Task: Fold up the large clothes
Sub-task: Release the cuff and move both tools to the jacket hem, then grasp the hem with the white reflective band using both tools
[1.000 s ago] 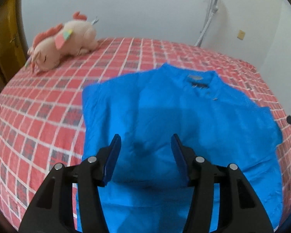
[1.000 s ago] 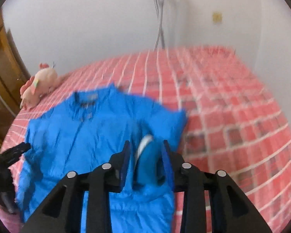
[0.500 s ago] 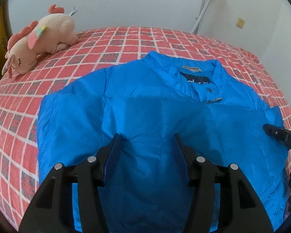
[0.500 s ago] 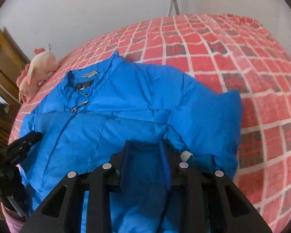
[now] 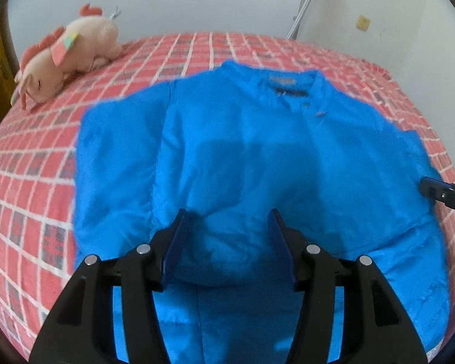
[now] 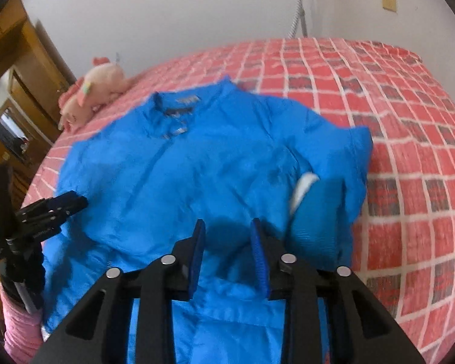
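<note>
A bright blue puffy jacket [image 5: 257, 151] [image 6: 197, 166] lies front up on the red checked bed [image 5: 30, 182], collar toward the far wall. My left gripper [image 5: 227, 221] hovers low over its lower middle, jaws half apart around a puffy fold of the sleeve that fills the gap. My right gripper [image 6: 227, 230] is narrowly shut on the other sleeve, folded over the body. That sleeve's cuff [image 6: 315, 218], with its white lining, sticks out to the right of the pads. Each gripper's fingers show at the other view's edge [image 5: 439, 192] [image 6: 63, 204].
A pink plush toy [image 5: 66, 57] [image 6: 97, 94] lies at the bed's far left corner. Wooden furniture [image 6: 24, 75] stands left of the bed. A person's pink sleeve [image 6: 18, 327] shows at the lower left. White walls close the far side.
Both grippers have sunk toward the jacket with the sleeves. In the right wrist view the cuff, earlier between the jaws, now sits to the right of them on the jacket.
</note>
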